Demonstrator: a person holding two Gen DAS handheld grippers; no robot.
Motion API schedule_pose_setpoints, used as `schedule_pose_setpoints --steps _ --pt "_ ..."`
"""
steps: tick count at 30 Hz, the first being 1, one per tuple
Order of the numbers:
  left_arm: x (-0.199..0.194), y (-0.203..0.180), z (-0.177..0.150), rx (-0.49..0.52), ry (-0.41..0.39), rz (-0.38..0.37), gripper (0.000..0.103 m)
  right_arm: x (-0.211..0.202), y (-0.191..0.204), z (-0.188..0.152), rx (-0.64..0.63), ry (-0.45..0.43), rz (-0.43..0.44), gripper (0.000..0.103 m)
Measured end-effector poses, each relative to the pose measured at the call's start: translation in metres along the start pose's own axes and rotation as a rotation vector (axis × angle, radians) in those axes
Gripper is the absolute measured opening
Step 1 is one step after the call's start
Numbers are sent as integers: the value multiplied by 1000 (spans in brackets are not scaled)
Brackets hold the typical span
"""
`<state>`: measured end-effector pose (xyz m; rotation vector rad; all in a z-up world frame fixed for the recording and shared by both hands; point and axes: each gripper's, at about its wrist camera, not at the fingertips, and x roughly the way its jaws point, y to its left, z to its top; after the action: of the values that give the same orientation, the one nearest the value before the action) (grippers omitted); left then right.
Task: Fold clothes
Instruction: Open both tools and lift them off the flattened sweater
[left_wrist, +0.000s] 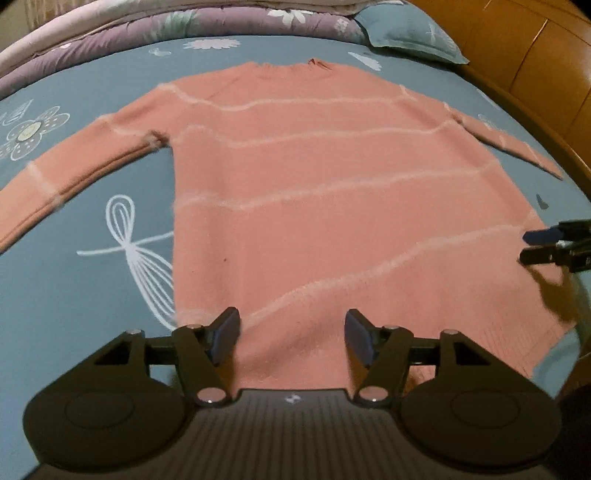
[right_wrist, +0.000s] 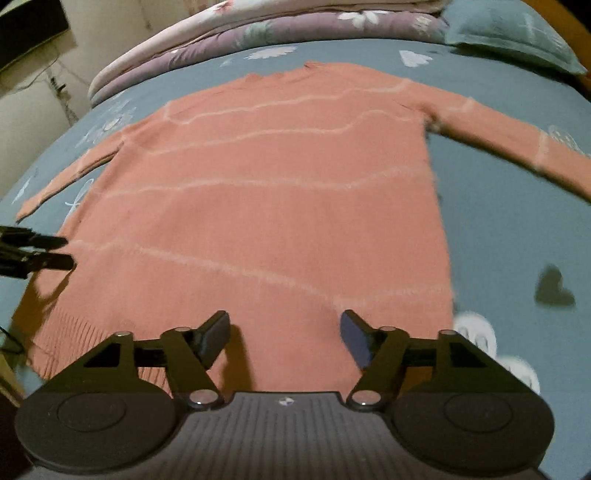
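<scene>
Already the pink sweater lay flat on the bed, face down or up could not be told, with both sleeves spread out to the sides and the hem nearest the cameras. The left hand-held gripper hung over the hem with its jaws apart and nothing between them. The right hand-held gripper was the same, open and empty. No fold looked made yet. Next, each one would probably need to go to a sleeve or a side edge and pinch it.
</scene>
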<state>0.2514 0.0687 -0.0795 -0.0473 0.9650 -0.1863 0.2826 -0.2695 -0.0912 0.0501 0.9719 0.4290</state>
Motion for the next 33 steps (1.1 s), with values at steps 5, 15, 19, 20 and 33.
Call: schedule_pose_setpoints --steps 5,15,19,20,33 --pt "5 26 60 7 -176 -23 64 17 17 -2 -9 41 -51 103" --pt "98 105 130 -130 -166 -74 57 28 30 -5 16 29 -174 103" --pt "87 102 131 15 -123 -7 52 31 32 -5 29 27 -199 103" --pt "85 103 130 25 -111 -19 52 32 32 -4 36 26 -200 103" --pt "52 66 68 210 -59 -55 77 37 34 -2 60 20 -217 103"
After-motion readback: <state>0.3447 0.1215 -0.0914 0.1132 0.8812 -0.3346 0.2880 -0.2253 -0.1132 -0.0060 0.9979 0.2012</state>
